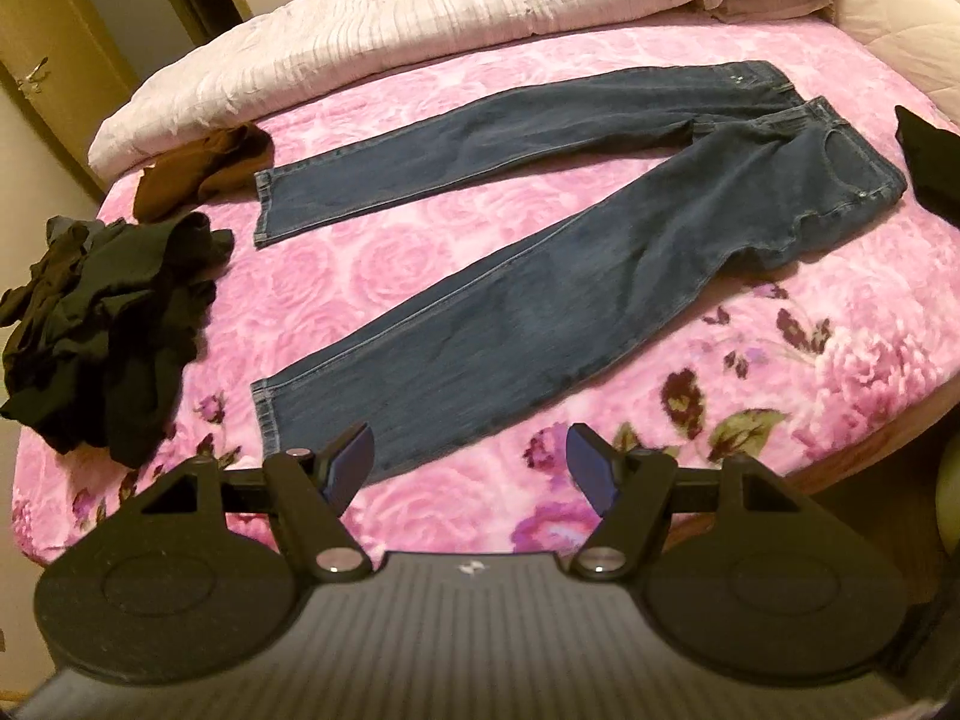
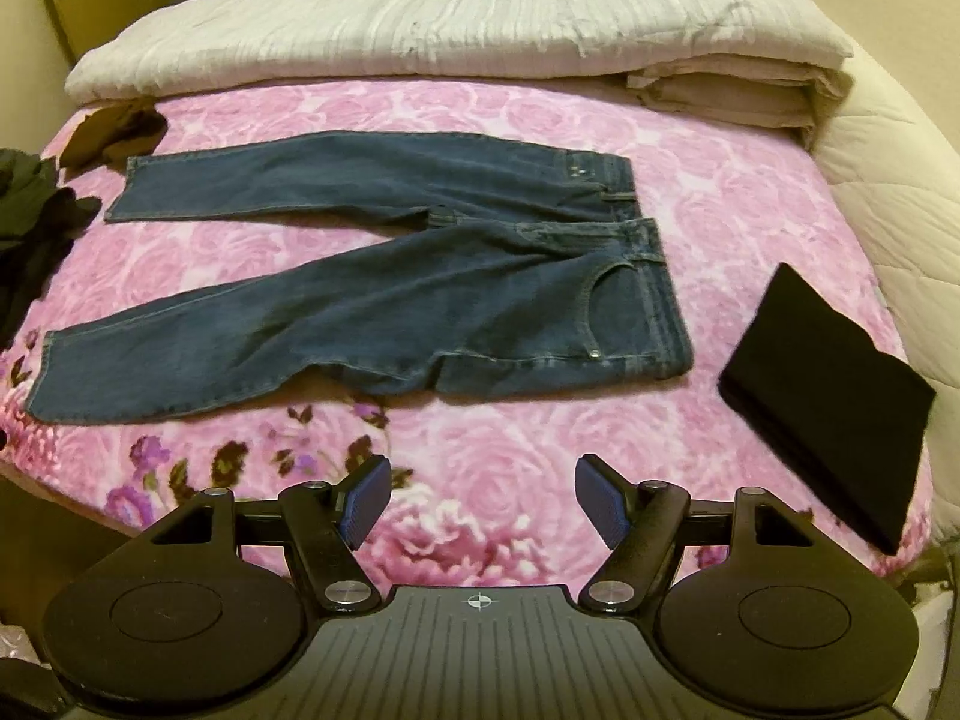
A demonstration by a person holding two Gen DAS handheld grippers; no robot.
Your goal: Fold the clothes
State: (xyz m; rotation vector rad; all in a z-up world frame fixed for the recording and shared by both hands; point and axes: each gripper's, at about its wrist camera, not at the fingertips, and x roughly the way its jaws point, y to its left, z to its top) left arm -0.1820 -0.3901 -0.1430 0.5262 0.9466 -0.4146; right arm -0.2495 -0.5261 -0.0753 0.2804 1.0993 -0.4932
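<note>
A pair of blue jeans (image 1: 540, 252) (image 2: 384, 276) lies flat on the pink flowered blanket (image 1: 372, 264) (image 2: 750, 228), legs spread apart toward the left and waistband to the right. My left gripper (image 1: 471, 468) hangs open over the near leg's hem, nothing between its blue pads. Nearer the bed's front edge, my right gripper (image 2: 480, 501) also stands open over bare blanket, short of the waist end of the jeans.
A heap of dark clothes (image 1: 108, 324) (image 2: 30, 210) and a brown garment (image 1: 198, 171) (image 2: 114, 135) lie left of the jeans. A folded black garment (image 2: 828, 402) (image 1: 930, 162) rests at the right. A rolled white quilt (image 1: 420, 30) (image 2: 420, 18) lines the far side.
</note>
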